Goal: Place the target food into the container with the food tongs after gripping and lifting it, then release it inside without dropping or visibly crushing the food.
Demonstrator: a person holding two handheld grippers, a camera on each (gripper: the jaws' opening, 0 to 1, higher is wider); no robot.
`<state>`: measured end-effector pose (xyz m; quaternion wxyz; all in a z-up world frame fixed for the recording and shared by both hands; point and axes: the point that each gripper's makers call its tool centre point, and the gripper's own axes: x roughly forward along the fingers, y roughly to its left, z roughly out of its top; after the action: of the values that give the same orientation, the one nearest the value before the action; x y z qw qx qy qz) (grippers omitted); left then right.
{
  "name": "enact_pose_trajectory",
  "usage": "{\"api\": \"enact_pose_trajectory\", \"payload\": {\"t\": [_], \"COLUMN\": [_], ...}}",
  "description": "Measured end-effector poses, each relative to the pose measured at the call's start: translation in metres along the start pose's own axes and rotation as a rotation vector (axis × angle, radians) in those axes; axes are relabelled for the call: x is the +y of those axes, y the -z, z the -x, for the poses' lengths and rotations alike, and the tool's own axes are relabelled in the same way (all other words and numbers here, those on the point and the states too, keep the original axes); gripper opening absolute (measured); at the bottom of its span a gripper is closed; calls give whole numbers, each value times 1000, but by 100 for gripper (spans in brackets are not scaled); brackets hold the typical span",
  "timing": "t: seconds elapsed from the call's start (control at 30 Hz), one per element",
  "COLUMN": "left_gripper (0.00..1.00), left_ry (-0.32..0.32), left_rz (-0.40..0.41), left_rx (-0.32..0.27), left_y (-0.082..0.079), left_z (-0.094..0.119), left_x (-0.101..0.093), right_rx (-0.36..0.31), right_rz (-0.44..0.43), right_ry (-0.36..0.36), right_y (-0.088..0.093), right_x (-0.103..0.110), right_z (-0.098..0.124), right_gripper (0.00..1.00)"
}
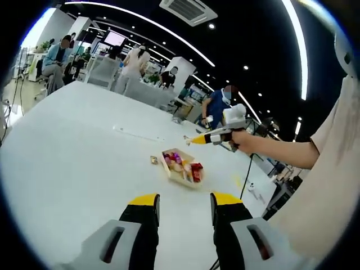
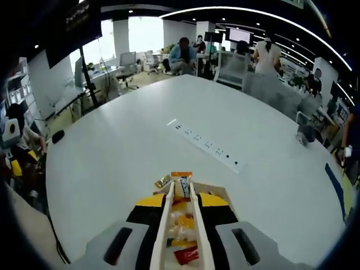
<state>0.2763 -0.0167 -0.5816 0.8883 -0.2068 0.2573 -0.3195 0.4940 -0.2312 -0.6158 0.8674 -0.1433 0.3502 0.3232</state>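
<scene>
A small tray-like container (image 1: 181,166) of wrapped snacks sits on the white table (image 1: 73,163). My left gripper (image 1: 184,198) is open and holds nothing, well short of it. A hand holds my right gripper (image 1: 208,136) above and behind the container. In the right gripper view the right gripper (image 2: 183,201) is shut on white food tongs (image 2: 164,230). An orange wrapped snack (image 2: 181,183) sits between the tongs' tips, over the container (image 2: 216,190). A small loose wrapped piece (image 2: 163,181) lies on the table just left of it.
A long white power strip (image 2: 205,145) lies across the table beyond the container. The person's arm (image 1: 281,152) reaches in from the right. Several people and office chairs (image 2: 256,84) stand past the table's far edge.
</scene>
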Motion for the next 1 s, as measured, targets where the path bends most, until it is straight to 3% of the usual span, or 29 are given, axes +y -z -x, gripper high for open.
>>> {"api": "enact_pose_trajectory", "payload": {"t": [0.4,1.0], "left_gripper": [36,35], "left_ry": [8,8], "left_rz": [-16,-25], "left_rx": [-5,-5], "left_y": [2,2], "left_z": [0,1], "left_x": [-11,-16], "right_rx": [-14,-31], "right_rz": [-16,-28], "right_ry": [4,1], "right_y": [10,11], "right_x": [7,8], "right_z": [17,20], "right_gripper": [21,21]}}
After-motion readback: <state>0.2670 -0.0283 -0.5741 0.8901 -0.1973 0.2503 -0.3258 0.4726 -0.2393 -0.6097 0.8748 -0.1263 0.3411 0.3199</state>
